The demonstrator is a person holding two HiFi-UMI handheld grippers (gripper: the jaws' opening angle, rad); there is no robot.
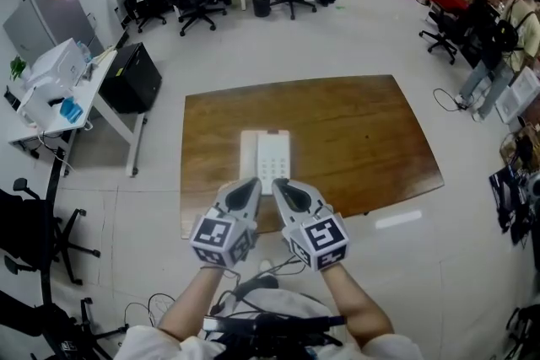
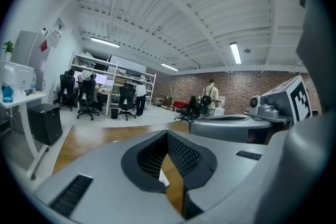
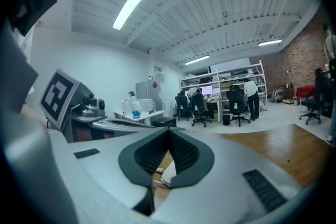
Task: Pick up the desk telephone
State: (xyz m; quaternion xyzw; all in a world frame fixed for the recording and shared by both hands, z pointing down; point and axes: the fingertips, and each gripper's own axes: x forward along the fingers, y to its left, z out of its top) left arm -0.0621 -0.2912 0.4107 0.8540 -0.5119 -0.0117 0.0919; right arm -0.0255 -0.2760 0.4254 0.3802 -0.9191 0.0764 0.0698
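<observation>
- Desk telephone (image 1: 266,156) lies flat and white on the wooden tabletop (image 1: 354,131), towards the near edge. Its long side runs away from the person, and neither tool touches it.
- The left hand-held gripper (image 1: 251,185) and the right hand-held gripper (image 1: 280,185) hover side by side just short of the telephone's near end, tips angled toward each other. Both have their jaws pressed together with nothing between them. Each gripper view shows only a sliver of wood and white past the closed pads.
- The step in hand looks like the approach, so the jaws need to spread before any contact. Closed tips would only shove the telephone across the smooth wood.
- A sound grasp would probably put one gripper on each long side, since the case looks broad for a single pinch.
- Whether a handset sits loose on the base, or a cord trails off, cannot be told from here. Lifting slowly and level would guard against a part sliding free or a cable snagging.
- Pads set low on the side walls, close to the tabletop, should hold more securely than a nip at the upper edge.
</observation>
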